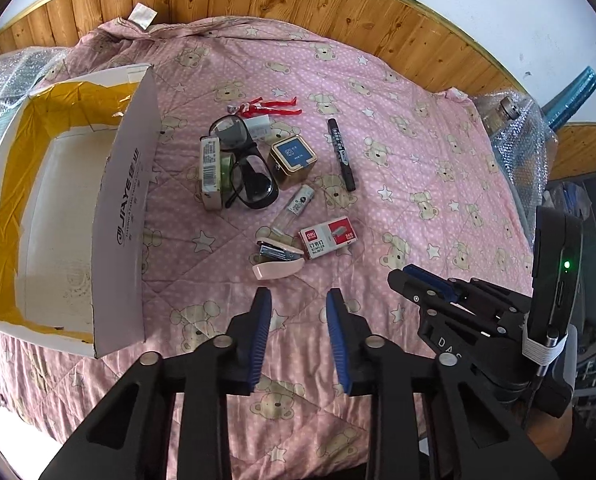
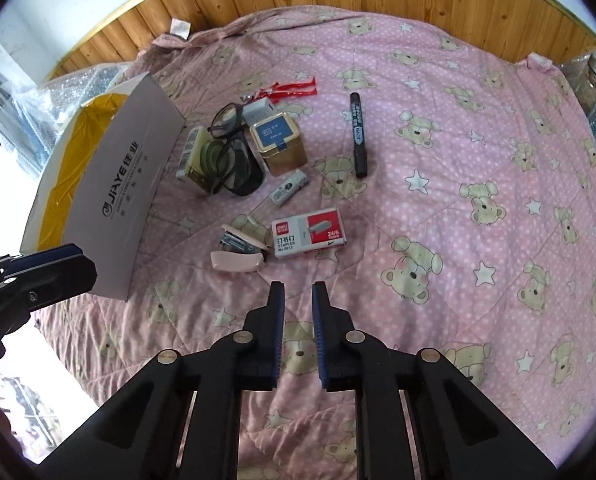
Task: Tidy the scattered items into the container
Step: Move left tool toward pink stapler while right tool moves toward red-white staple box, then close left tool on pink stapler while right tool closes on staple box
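The left gripper (image 1: 298, 300) hangs above the pink bear-print quilt (image 1: 418, 184), jaws parted and empty, just short of the pink stapler (image 1: 276, 261). The right gripper (image 2: 298, 294) hovers likewise over the quilt, its jaws apart by a narrower gap, holding nothing; in the left wrist view it shows at the right side, and its jaws cannot be judged there. The container, a white cardboard box (image 1: 128, 208) lined with yellow tape, stands open at the left edge of the quilt, with one printed flap upright. The scattered items lie in a loose cluster beside that flap: the stapler lies open, touching a red-and-white staples box (image 1: 327, 237); a small clear bottle (image 1: 296, 208) lies beyond them; black glasses (image 1: 244, 164) rest partly on a flat cream package (image 1: 210, 172); a gold square tin (image 1: 292, 162) with a blue lid stands just beside the glasses; a red figure (image 1: 272, 106) lies farthest away; a black marker (image 1: 341, 154) lies apart to the right. Bubble wrap (image 1: 518, 140) borders the quilt.
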Available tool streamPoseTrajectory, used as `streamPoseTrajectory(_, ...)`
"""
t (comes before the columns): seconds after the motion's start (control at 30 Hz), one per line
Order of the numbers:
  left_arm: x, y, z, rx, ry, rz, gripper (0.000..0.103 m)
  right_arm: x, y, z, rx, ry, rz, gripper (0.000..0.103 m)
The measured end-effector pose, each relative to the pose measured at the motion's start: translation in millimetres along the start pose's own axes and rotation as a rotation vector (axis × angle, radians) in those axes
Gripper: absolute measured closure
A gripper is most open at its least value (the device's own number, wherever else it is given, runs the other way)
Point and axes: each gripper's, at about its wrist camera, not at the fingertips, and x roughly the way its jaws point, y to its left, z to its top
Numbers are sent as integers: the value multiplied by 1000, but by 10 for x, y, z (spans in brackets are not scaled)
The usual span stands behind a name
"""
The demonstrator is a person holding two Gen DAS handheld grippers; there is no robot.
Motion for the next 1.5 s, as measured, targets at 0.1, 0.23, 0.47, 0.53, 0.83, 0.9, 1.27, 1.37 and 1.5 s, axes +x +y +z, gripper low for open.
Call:
streamPoseTrajectory(0.1,28,-13,-1,16,-1,1,91,14,49,11,-26,0,-25,94)
streamPoseTrajectory(0.23,79,-54,7,27,10,-13,98,51,51,25,-33,13,-18,96)
streamPoseTrajectory(0.47,189,-96,55,16,37,-15,96,99,4,55,-24,8,10,79)
streamPoseTrajectory(0.53,231,-101,77,12,49,-18,92,123,-40,64,-5,7,16,60)
streamPoseTrajectory(0.83,436,-75,162,-32,82,-10,57,326,-251,126,65,58,77,50)
streamPoseTrajectory(0.9,508,-54,172,-42,97,-7,57,378,-285,149,74,67,89,48)
streamPoseTrajectory(1.27,1033,138,227,-90,163,-3,54,752,-349,377,71,111,84,44)
streamPoseTrajectory(1.37,1217,159,252,-95,194,-13,54,894,-368,428,70,134,76,43)
streamPoseTrajectory(1.5,1428,179,276,-89,223,-5,54,1097,-395,481,71,174,64,43)
